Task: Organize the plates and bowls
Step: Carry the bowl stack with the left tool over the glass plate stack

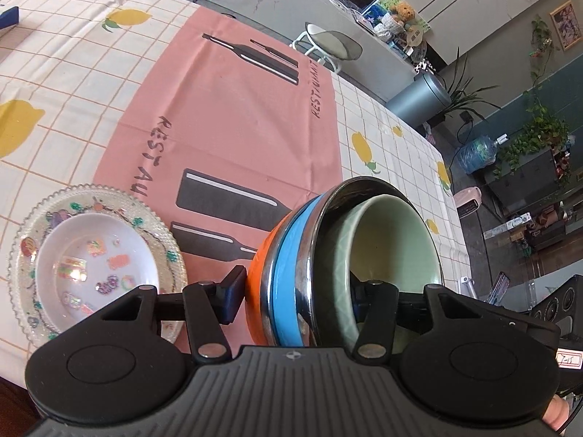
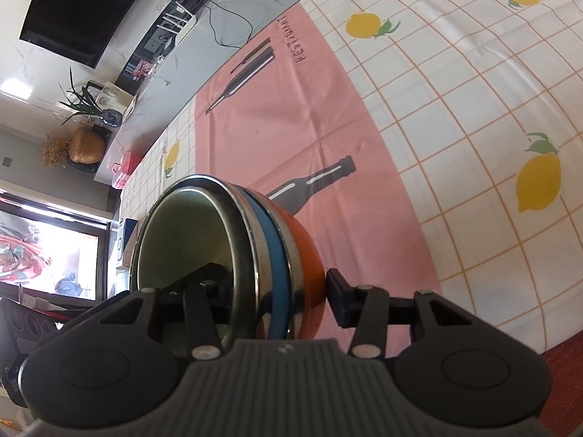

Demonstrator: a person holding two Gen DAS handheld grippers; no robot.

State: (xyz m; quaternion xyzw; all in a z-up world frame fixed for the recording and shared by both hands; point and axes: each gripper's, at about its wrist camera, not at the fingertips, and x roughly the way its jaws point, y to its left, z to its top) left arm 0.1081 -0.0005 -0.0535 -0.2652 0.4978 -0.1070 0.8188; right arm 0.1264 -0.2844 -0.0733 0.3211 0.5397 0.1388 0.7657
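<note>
Left wrist view: left tool pinches one side of the nested bowl stack, one finger outside the orange wall, one inside the green bowl; right tool pinches the opposite rim the same way. Stack hangs between both, clear of the surface. Doing it well likely means matched, level hands, steering past the glass plate left of the left tool.

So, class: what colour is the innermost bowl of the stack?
Pale green bowl, clearest in the left wrist view.
</note>
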